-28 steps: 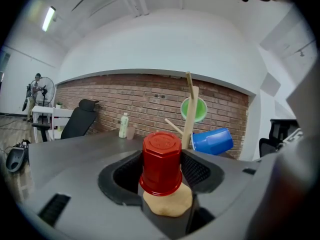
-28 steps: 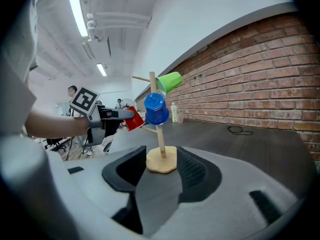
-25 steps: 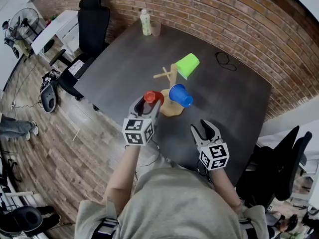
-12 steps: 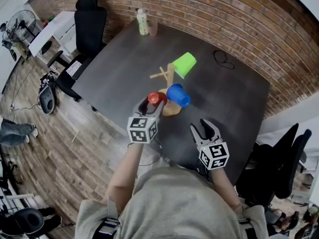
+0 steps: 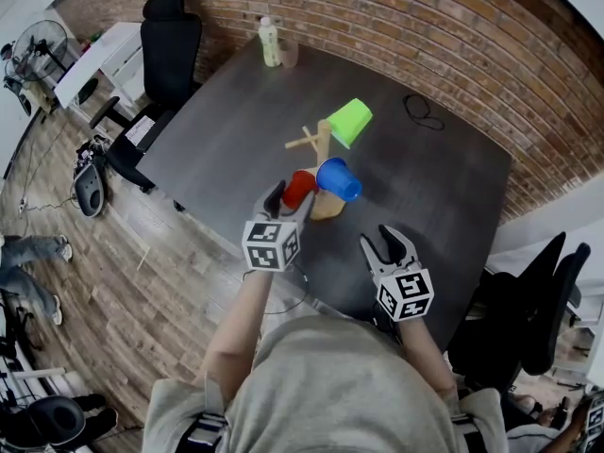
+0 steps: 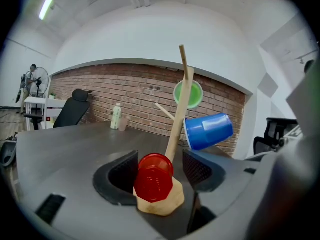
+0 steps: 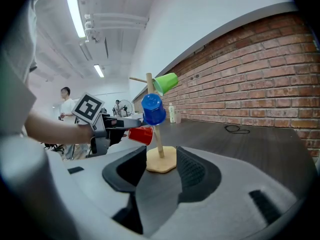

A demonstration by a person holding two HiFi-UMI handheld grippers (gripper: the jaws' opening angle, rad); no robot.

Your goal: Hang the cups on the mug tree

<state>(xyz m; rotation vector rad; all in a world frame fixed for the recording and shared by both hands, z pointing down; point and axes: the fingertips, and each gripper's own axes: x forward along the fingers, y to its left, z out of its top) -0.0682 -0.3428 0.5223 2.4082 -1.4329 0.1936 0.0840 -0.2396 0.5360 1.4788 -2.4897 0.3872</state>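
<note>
A wooden mug tree [image 5: 324, 144] stands mid-table on a round base [image 6: 159, 203]. A green cup [image 5: 351, 122] and a blue cup [image 5: 338, 178] hang on its pegs. A red cup [image 5: 299, 188] lies on its side against the trunk [image 6: 177, 126], low down, bottom toward my left gripper [image 5: 286, 196]. The left jaws have just been opening; the red cup [image 6: 154, 178] sits between them with a gap at the right pad. My right gripper [image 5: 389, 243] stays open and empty, short of the tree; its view shows the red cup [image 7: 141, 134] and the left gripper [image 7: 112, 126].
A bottle [image 5: 270, 41] and a small tumbler [image 5: 290, 55] stand at the table's far corner. A black cable [image 5: 423, 112] lies far right. An office chair [image 5: 170, 45] stands beyond the table's left edge. A person [image 7: 65, 101] stands in the background.
The left gripper came a little nearer the tree and lower. The red cup tipped from mouth-up to lying sideways against the trunk. The right gripper kept still.
</note>
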